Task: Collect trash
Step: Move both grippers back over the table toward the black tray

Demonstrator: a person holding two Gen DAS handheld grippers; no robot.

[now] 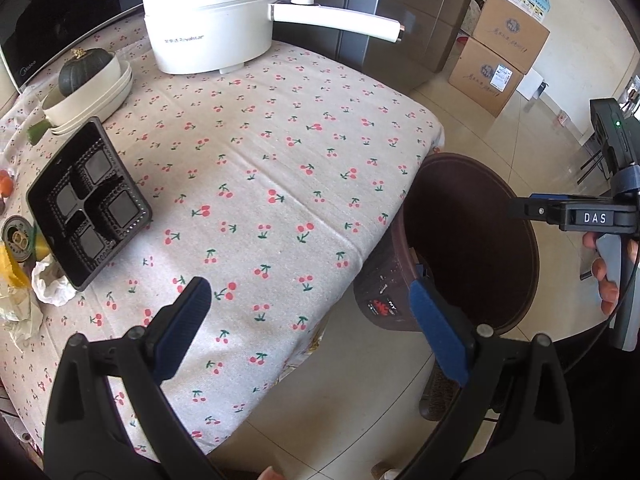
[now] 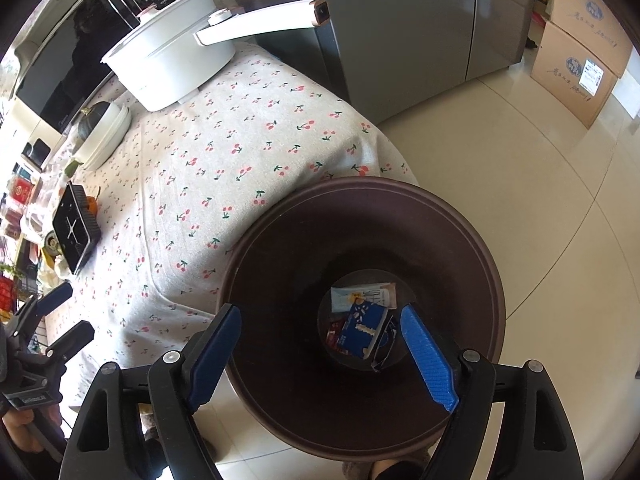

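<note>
Left side of the tabletop (image 1: 280, 168): black tray (image 1: 90, 202) and wrappers (image 1: 24, 280) wait. Left hand-held gripper (image 1: 310, 312) gapes empty; right hand-held gripper (image 2: 320, 336) hangs open over the bin (image 2: 360, 216). Next grab: probably that tray.

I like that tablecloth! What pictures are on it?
Little red cherries on the tablecloth; left wrist view.

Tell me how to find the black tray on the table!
Start at the big white pot at the far end of the cherry tablecloth. Come along the left edge, past the bowls holding a dark green squash. The black tray is next, tilted up on edge, the only thing with four square pockets.
</note>
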